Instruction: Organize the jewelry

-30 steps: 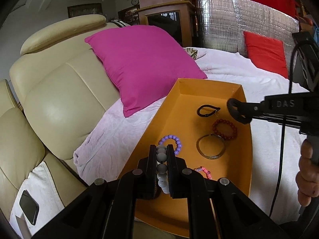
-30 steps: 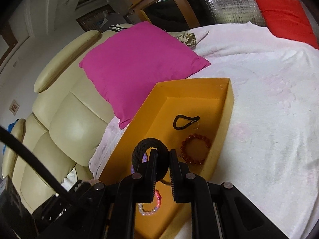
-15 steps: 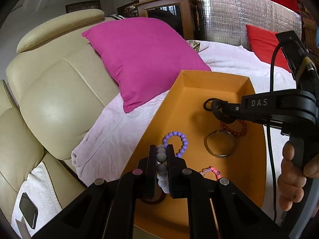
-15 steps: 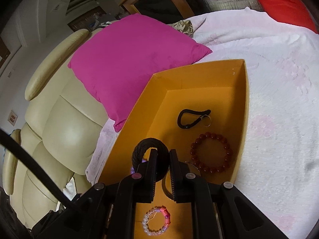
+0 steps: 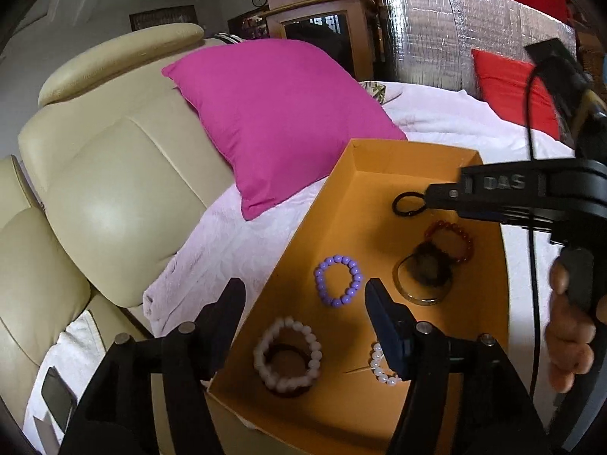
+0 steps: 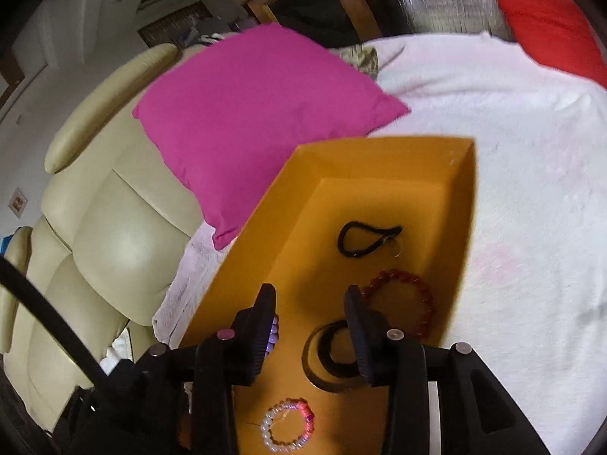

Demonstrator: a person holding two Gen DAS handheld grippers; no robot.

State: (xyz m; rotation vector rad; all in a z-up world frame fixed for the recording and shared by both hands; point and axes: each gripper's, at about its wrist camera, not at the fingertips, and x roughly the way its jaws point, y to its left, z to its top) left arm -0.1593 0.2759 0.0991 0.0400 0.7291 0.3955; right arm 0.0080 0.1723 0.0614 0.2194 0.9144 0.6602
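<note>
Now that both tools are opening, the white bead bracelet lies released near the orange tray's near-left corner beneath the left tool, and the black band lies on the silver bangle below the right tool; two more pieces are placed.

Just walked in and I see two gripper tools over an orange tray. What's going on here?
A person is sorting jewelry into the orange tray on the bed. Both grippers are opening with nothing between their fingers: the left gripper is above a pale beaded bracelet, and the right gripper is above a dark ring lying inside a bangle.
</note>
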